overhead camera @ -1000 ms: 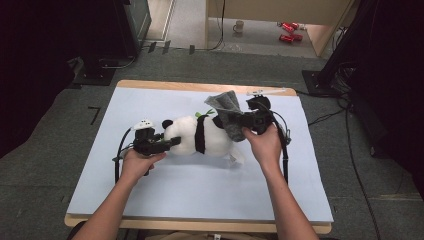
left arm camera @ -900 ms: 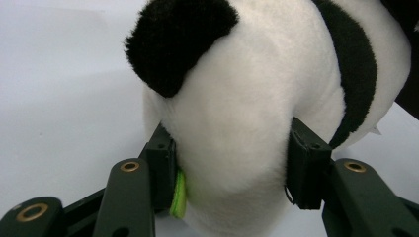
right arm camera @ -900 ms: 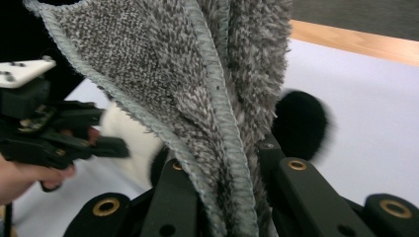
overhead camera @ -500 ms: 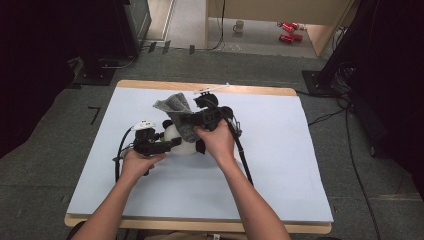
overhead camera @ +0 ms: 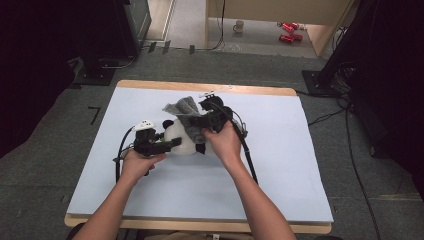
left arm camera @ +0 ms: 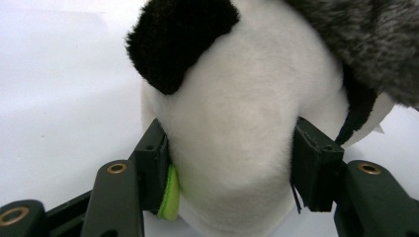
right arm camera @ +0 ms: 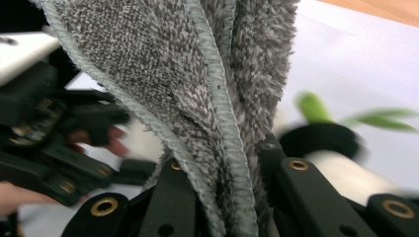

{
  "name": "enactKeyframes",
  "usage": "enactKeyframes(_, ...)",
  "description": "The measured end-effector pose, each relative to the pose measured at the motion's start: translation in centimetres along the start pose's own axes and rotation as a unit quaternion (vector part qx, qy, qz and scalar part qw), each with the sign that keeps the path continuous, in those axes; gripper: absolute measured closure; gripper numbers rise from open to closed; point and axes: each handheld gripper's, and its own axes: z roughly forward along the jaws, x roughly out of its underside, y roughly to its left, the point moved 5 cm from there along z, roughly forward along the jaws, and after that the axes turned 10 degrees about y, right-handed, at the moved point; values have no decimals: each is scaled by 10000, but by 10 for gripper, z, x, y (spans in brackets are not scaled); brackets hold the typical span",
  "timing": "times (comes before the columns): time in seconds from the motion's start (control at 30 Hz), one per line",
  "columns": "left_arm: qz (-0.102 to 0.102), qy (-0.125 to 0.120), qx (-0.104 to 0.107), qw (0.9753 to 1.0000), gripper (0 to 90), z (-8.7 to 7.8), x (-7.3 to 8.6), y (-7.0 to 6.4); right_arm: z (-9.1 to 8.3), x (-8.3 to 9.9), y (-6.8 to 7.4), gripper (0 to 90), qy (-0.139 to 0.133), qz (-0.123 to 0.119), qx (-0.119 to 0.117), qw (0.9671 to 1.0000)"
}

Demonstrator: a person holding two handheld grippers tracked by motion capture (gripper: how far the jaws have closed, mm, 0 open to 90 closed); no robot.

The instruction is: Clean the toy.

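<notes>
A person is sitting at a table covered with a pale blue sheet, working a gripper in each hand. The left gripper is lying low on the sheet, left of centre, its jaws closing from both sides on the white head of a toy panda; in the left gripper view the jaw pads are pressing into the panda, with a strip of green squeezed against the left pad and a black ear standing above. The right gripper is hovering just over the panda, its jaws pinching a grey cloth whose loose end is rising toward the far edge of the table. In the right gripper view the cloth is hanging in folds between the two jaws and blocking most of the scene, with the left gripper blurred at the left behind it. The cloth is draping over the panda's back, and the right hand is covering the panda's right side from above. Black cables are trailing from both grippers toward the near edge. Beyond the table, on the floor, a mug and red cans are lying well apart from the work, and dark stands are flanking the table on both sides
</notes>
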Motion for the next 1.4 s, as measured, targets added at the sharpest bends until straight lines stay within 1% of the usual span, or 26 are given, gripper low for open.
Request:
enactKeyframes(0.03, 32, 9, 10, 10000, 429, 0, 0, 0, -3, 3, -6, 780, 28, 46, 84, 10000)
enactKeyframes(0.1, 87, 0, 10, 10000, 429, 0, 0, -1, -10, 10, -17, 781, -19, 183, -15, 9998)
enactKeyframes(0.17, 71, 6, 6, 10000, 429, 0, 0, -1, -19, 14, -24, 782, -88, 241, -25, 9997)
enactKeyframes(0.27, 16, -4, 36, 10000, 429, 0, 0, 0, -34, 18, -34, 781, -205, 283, 145, 9993)
enactKeyframes(0.43, 31, -7, 54, 10000, 428, 0, 0, 0, -54, 27, -59, 781, -327, 570, 335, 9973)
enactKeyframes(0.57, 36, 5, 68, 10000, 426, 0, 0, 2, -61, 39, -78, 781, -412, 822, 326, 9952)
enactKeyframes(0.7, 0, -2, 97, 10000, 426, 0, 0, 3, -64, 53, -95, 783, -372, 978, 455, 9935)
enactKeyframes(0.73, -3, 0, 100, 9999, 426, 0, 0, 3, -66, 56, -97, 784, -390, 1033, 439, 9929)
enactKeyframes(0.83, -18, -12, 132, 9999, 421, 0, 0, 4, -73, 61, -97, 784, -496, 1025, 308, 9930)
enactKeyframes(0.9, -13, -34, 150, 9999, 419, 0, -1, 5, -81, 60, -91, 784, -628, 995, 186, 9929)
enactKeyframes(1.0, 11, -30, 114, 9999, 418, 0, -2, 5, -91, 57, -73, 784, -777, 742, 27, 9942)
enactKeyframes(1.07, 24, -33, 104, 9999, 415, 0, -2, 5, -92, 57, -60, 782, -773, 581, -67, 9953)
enactKeyframes(1.13, 84, -49, 97, 9999, 407, 0, -2, 4, -86, 60, -49, 782, -680, 462, -178, 9965)
enactKeyframes(1.17, 100, -47, 96, 9999, 399, -1, -2, 3, -81, 62, -46, 782, -615, 407, -224, 9970)
enactKeyframes(1.2, 159, -46, 66, 9998, 394, -2, -2, 2, -75, 64, -43, 782, -561, 387, -267, 9973)
enactKeyframes(1.23, 233, -43, 41, 9997, 387, -2, -3, 1, -68, 66, -42, 782, -485, 368, -272, 9978)
enactKeyframes(1.27, 276, -42, 17, 9996, 377, -2, -3, 0, -62, 67, -42, 780, -403, 383, -228, 9982)
enactKeyframes(1.3, 270, -35, 10, 9996, 362, -3, -3, 1, -57, 68, -44, 779, -385, 363, -174, 9984)
enactKeyframes(1.37, 210, -60, 60, 9997, 329, -5, -5, 3, -54, 67, -48, 779, -526, 404, -225, 9975)
enactKeyframes(1.4, 219, -92, 62, 9997, 315, -6, -6, 3, -54, 65, -51, 778, -559, 412, -241, 9973)
